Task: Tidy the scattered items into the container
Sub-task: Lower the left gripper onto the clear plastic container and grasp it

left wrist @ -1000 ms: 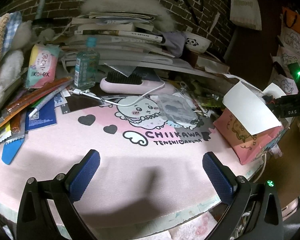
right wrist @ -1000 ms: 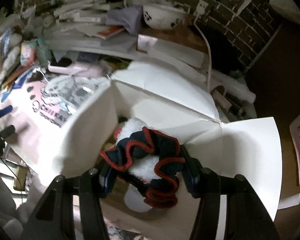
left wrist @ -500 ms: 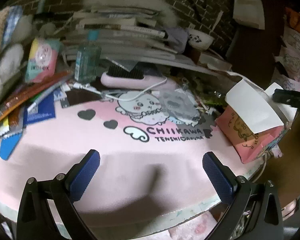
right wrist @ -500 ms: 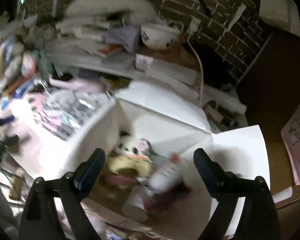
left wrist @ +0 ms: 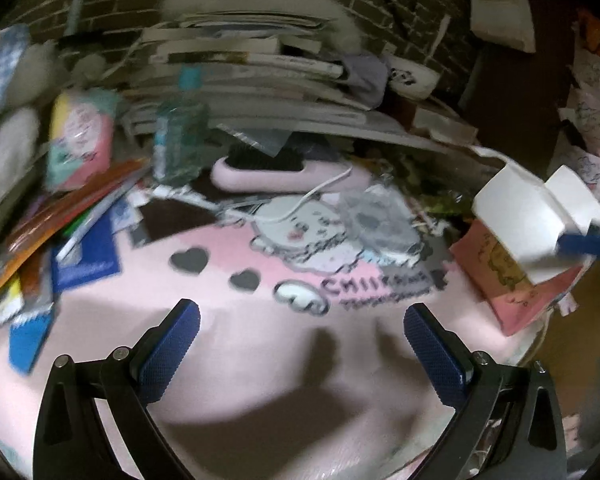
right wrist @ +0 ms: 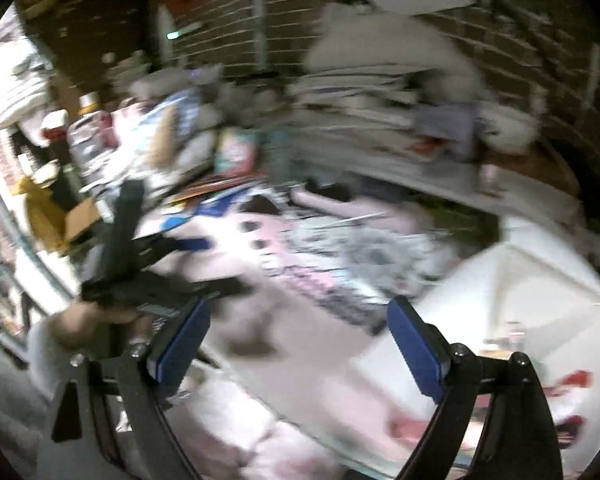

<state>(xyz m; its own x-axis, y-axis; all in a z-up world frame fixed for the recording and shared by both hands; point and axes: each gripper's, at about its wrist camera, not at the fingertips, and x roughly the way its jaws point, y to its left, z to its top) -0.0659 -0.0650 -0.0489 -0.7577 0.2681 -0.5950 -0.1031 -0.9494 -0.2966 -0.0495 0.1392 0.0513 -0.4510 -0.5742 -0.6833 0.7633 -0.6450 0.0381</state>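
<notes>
My left gripper (left wrist: 300,344) is open and empty above the pink printed mat (left wrist: 260,360). Beyond it lie a pink hairbrush (left wrist: 288,174), a clear bottle (left wrist: 180,140), a tissue pack (left wrist: 80,144) and a clear pouch (left wrist: 380,220). The pink box with white flaps (left wrist: 516,236) stands at the mat's right edge. My right gripper (right wrist: 296,340) is open and empty, swung left of the box (right wrist: 540,292); the view is blurred. The navy-and-red scrunchie (right wrist: 572,424) shows dimly inside the box. The left gripper (right wrist: 188,264) appears in the right wrist view.
Snack packets and a blue booklet (left wrist: 88,248) lie at the mat's left. A stack of books and papers (left wrist: 252,72) and a panda bowl (left wrist: 412,76) stand behind, against a brick wall. A white cable (left wrist: 300,204) crosses the mat.
My right gripper opened and dropped the scrunchie into the box, then swung left toward the mat. My left gripper drifted slightly, staying open.
</notes>
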